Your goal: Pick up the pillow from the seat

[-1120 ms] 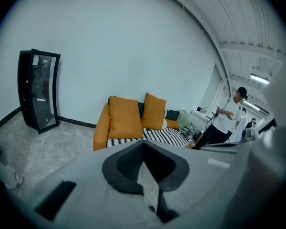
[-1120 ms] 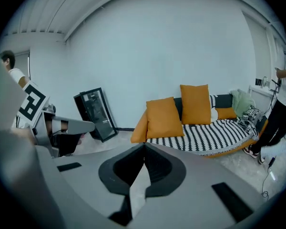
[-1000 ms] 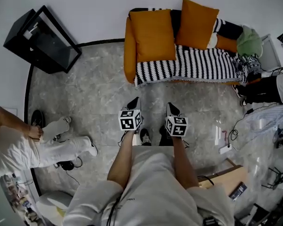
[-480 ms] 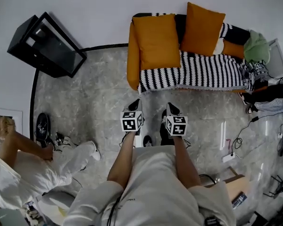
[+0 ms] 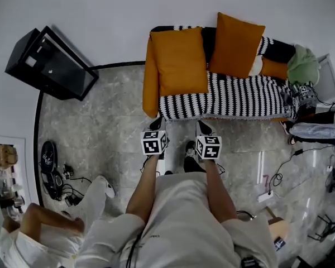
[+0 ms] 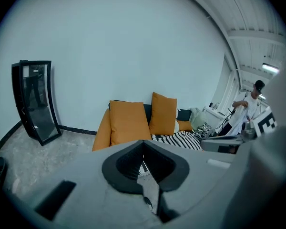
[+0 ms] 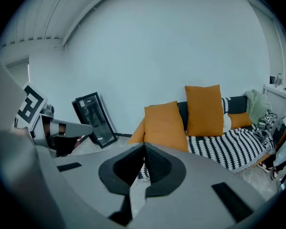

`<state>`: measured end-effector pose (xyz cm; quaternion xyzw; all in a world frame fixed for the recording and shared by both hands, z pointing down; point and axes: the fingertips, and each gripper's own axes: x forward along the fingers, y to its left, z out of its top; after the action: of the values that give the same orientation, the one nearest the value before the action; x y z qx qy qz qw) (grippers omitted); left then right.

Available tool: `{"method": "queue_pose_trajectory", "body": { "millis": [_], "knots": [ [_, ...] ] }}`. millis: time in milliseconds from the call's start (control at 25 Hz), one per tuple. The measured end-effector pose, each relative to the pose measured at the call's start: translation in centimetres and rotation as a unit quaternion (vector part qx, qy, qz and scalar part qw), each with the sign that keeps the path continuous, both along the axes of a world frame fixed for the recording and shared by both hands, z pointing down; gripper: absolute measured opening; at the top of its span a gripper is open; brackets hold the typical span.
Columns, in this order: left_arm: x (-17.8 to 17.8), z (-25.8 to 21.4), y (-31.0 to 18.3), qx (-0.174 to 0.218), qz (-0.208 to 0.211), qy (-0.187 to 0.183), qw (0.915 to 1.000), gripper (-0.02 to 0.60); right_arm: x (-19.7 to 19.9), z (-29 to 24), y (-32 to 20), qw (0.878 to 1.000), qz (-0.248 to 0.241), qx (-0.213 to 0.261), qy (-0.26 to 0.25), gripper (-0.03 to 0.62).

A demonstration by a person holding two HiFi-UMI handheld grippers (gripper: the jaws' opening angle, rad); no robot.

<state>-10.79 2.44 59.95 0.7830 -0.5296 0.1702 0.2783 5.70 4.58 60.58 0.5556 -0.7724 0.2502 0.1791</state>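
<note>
Left gripper (image 5: 158, 121) and right gripper (image 5: 203, 129) are held side by side ahead of the body, both aimed at the sofa (image 5: 149, 85); the jaws of each are pressed together with nothing between them, judged fine since nothing is within reach yet; the pillow (image 5: 181, 60), orange, is propped on the seat against the backrest at the armrest end, well apart from both grippers; a second orange pillow (image 5: 235, 44) is stood upright just beside it; a striped throw (image 5: 243, 96) is draped over the seat; jaws must be opened before any grasp
</note>
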Motion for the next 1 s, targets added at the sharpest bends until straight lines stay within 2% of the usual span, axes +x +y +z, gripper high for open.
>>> {"method": "queue_pose_trajectory", "body": {
  "millis": [200, 400, 640, 760, 1000],
  "knots": [
    [2.6, 0.9, -2.3, -0.010, -0.008, 0.002, 0.9999, 0.009, 1.4, 0.2, -3.2, 0.999, -0.037, 0.000, 0.016, 0.008],
    [5.3, 1.4, -3.9, -0.023, -0.006, -0.016, 0.9996, 0.008, 3.9, 0.1, -6.0, 0.999, -0.041, 0.001, 0.008, 0.008],
    [5.9, 1.5, -6.2, -0.024, -0.029, -0.009, 0.9992, 0.008, 4.6, 1.0, -8.7, 0.998, -0.059, -0.009, -0.002, 0.008],
    [6.2, 1.7, -6.8, -0.030, -0.037, -0.023, 0.9986, 0.008, 5.3, 1.6, -9.6, 0.998, -0.063, -0.014, -0.009, 0.008],
    [5.9, 1.3, -8.0, -0.024, -0.056, -0.025, 0.9978, 0.008, 6.9, 3.1, -11.4, 0.998, -0.054, -0.024, -0.021, 0.008]
  ]
}}
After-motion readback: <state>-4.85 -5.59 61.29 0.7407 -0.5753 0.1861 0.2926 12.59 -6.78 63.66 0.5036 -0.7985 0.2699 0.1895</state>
